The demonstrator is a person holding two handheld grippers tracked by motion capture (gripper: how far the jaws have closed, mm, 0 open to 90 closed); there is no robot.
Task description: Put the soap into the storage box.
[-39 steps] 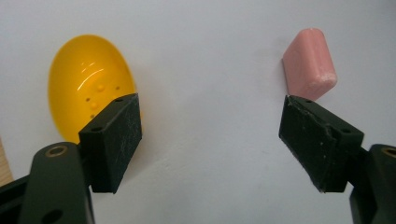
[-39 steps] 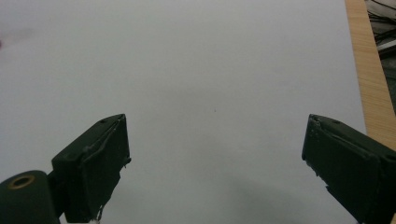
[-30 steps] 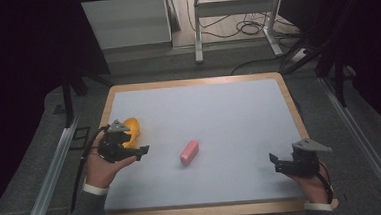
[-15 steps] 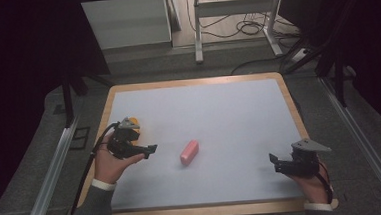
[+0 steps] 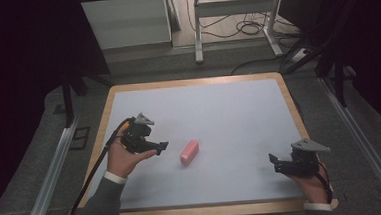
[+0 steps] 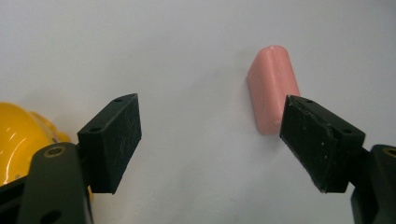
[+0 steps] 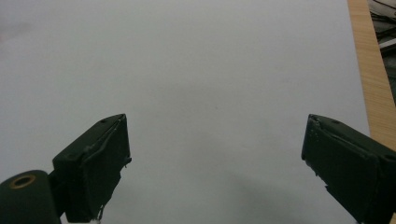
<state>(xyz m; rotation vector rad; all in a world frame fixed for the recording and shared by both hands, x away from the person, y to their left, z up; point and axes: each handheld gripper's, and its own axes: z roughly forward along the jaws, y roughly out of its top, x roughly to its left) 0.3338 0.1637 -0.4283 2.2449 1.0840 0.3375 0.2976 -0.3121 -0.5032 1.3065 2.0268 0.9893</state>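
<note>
Now the Left Tool Points at the Pink Block

Now the pink block (image 5: 189, 152) lies flat on the white worktop (image 5: 219, 111). It is small and long, with soft round ends and a smooth, plain skin. It sits near the middle of the worktop, a bit toward the person's side.

Beside the pink block is the left tool (image 5: 157, 147), held in a hand and aimed at it. Its jaws are spread wide and hold nothing. In the left gripper view, the pink block (image 6: 273, 88) lies just past the left tool (image 6: 219, 140), close to one jaw tip but not between the two. A shiny yellow thing (image 6: 21, 140) sits behind the other jaw.

Far from the pink block, near the worktop's wooden edge (image 5: 300, 126), rests the right tool (image 5: 276, 163). Its jaws are spread wide too, over bare white.

All around the pink block the white top is open, well away from the edges.
</note>
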